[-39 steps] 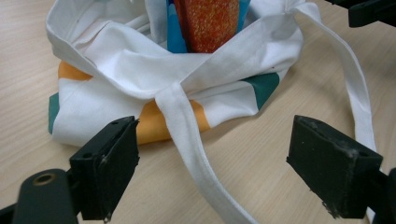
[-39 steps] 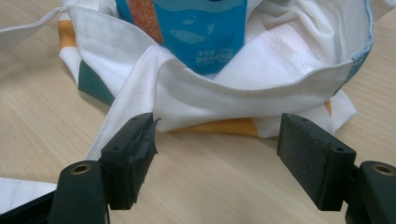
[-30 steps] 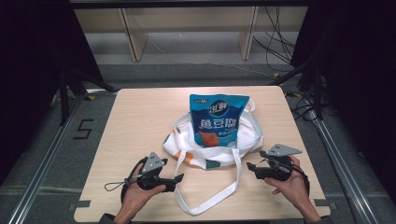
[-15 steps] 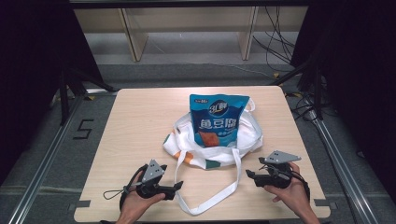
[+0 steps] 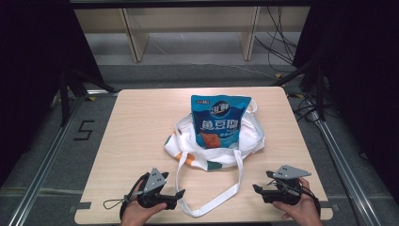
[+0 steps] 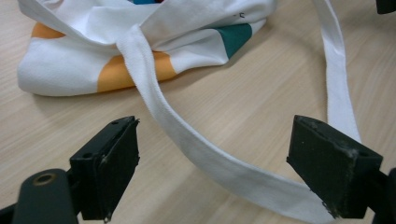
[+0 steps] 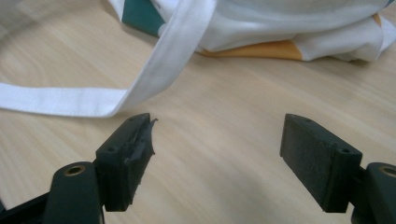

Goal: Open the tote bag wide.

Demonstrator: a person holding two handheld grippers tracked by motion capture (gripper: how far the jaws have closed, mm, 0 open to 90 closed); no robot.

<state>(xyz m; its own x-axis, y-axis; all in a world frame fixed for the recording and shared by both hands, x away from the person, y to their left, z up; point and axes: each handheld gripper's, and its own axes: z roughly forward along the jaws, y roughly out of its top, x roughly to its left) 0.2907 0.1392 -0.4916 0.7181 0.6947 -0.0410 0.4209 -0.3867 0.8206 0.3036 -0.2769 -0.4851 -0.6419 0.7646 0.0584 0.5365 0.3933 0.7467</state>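
A blue snack bag (image 5: 219, 125) rests upright against a white tote bag (image 5: 211, 157) with orange and teal patches, mid-table. The tote's long white strap (image 5: 211, 202) loops toward the near edge. My left gripper (image 5: 179, 194) is open at the near left, just left of the strap loop. In the left gripper view the strap (image 6: 154, 84) runs across the table between the open left gripper (image 6: 223, 140) jaws, untouched. My right gripper (image 5: 256, 188) is open at the near right. Bare wood lies between the open right gripper (image 7: 222, 130) jaws, with the strap (image 7: 177, 56) just ahead.
The wooden table (image 5: 141, 122) has bare room on its left and far sides. Metal rails (image 5: 47, 160) run along both sides. Shelf legs (image 5: 136, 37) and floor cables (image 5: 282, 47) lie beyond the far edge. A "5" mark (image 5: 83, 130) is on the floor at left.
Both hands have drawn back toward the near table edge, carrying the open grippers away from the tote. The tote and snack bag have not moved.
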